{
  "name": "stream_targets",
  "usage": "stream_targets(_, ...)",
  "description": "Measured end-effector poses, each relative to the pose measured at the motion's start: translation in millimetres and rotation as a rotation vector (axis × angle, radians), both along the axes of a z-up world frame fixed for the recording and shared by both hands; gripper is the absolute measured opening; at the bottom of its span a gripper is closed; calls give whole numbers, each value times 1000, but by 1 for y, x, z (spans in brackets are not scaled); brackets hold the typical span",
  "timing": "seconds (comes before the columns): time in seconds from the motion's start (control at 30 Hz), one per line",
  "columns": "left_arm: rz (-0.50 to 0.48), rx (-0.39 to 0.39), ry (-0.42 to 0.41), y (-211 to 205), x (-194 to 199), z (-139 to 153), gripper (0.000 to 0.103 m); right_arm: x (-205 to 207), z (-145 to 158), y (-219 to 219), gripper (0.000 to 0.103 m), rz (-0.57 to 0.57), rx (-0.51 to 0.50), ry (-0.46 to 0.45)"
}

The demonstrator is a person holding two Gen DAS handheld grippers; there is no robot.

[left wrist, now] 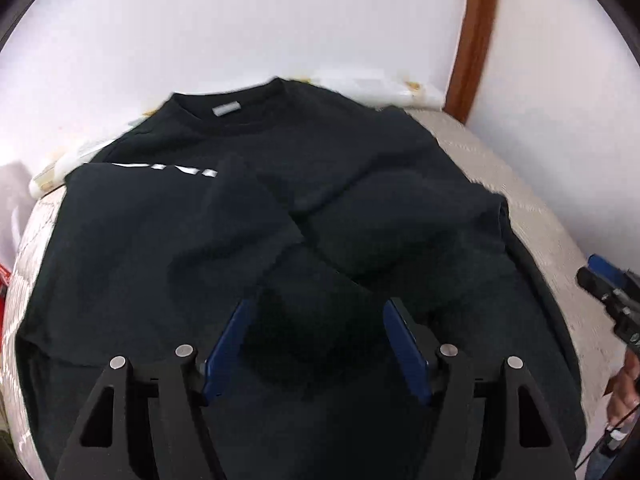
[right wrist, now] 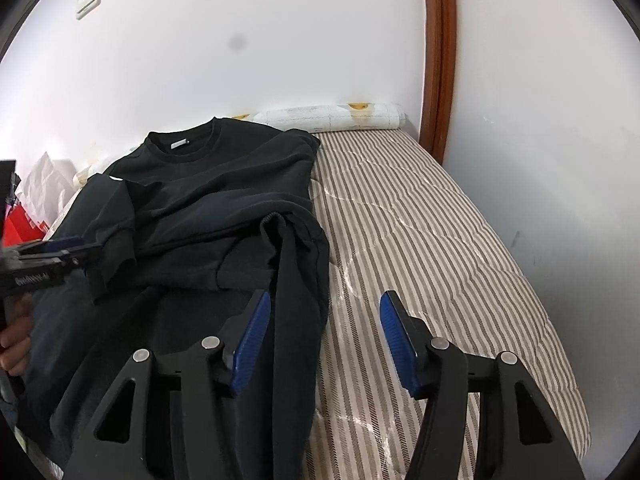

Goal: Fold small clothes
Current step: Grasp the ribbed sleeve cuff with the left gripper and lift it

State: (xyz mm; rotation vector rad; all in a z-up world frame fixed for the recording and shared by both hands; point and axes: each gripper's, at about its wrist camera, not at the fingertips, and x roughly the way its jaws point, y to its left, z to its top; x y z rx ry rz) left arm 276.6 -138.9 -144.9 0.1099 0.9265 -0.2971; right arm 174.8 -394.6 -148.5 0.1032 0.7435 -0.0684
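A black sweatshirt (right wrist: 224, 184) lies on a striped mattress (right wrist: 420, 216), its collar toward the white wall and both sleeves folded in over its chest. The left tool (left wrist: 316, 312) hangs over the middle of the sweatshirt with its blue pads apart and nothing pinched between them. The right tool (right wrist: 324, 308) stands open at the sweatshirt's right edge, a fold of cloth beside its left pad. A rolled pillow (right wrist: 328, 118) lies at the head of the mattress.
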Motion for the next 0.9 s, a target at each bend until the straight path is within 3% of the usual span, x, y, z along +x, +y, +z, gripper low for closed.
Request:
stream_targets(0.3, 3, 150, -17, -24, 10, -33, 67, -10, -8, -12, 56, -16, 50, 9)
stream_targets(0.33, 2, 160, -31, -26, 9, -34, 63, -11, -10, -12, 56, -19, 50, 15)
stream_targets(0.4, 5, 192, -45, -26, 8, -34, 41, -11, -11, -11, 56, -23, 46, 22)
stream_targets(0.43, 4, 200, -45, -25, 8, -33, 20, -11, -11, -11, 56, -24, 44, 25)
stream_targets(0.47, 4, 185, -37, -19, 7, -31, 10, -10, -11, -9, 56, -25, 40, 28)
stream_targets(0.6, 31, 55, -44, 19, 7, -5, 9, -9, -3, 2, 56, -15, 23, 20)
stream_targets(0.77, 127, 10, -138, 88, 13, 42, 9, -2, 17, 27, 56, 19, -7, -7)
stream_targets(0.9, 196, -4, -140, 143, 21, 50, 9, 14, 30, 56, 56, 56, -22, -18)
